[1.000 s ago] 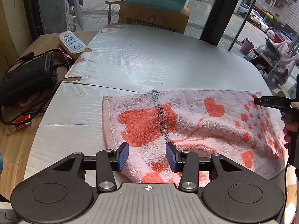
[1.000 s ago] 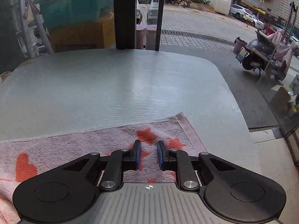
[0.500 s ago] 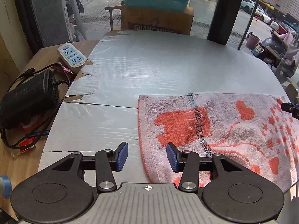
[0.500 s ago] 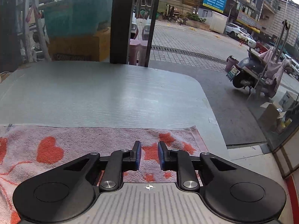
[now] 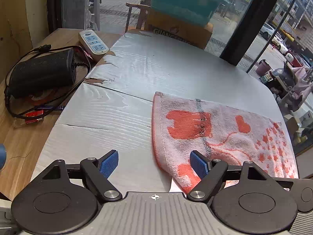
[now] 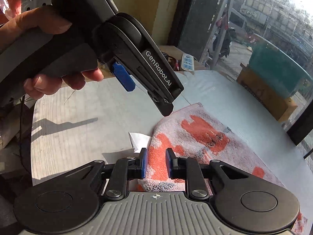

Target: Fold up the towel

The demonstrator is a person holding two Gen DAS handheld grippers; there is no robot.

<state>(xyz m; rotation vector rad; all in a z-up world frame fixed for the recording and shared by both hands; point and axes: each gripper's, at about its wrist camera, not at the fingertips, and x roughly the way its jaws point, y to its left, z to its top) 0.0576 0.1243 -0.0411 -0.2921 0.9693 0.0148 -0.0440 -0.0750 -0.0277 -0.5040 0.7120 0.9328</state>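
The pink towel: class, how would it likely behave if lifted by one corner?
The pink towel probably droops limply: it lies flat, with soft terry loops. Likely light for its size, being thin. It may drag across the smooth grey table cover.

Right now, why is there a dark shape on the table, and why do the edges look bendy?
Right wrist view: sunlight casts the left gripper's shadow on the grey table. Left wrist view: softer light; the fisheye lens curves the table edge.
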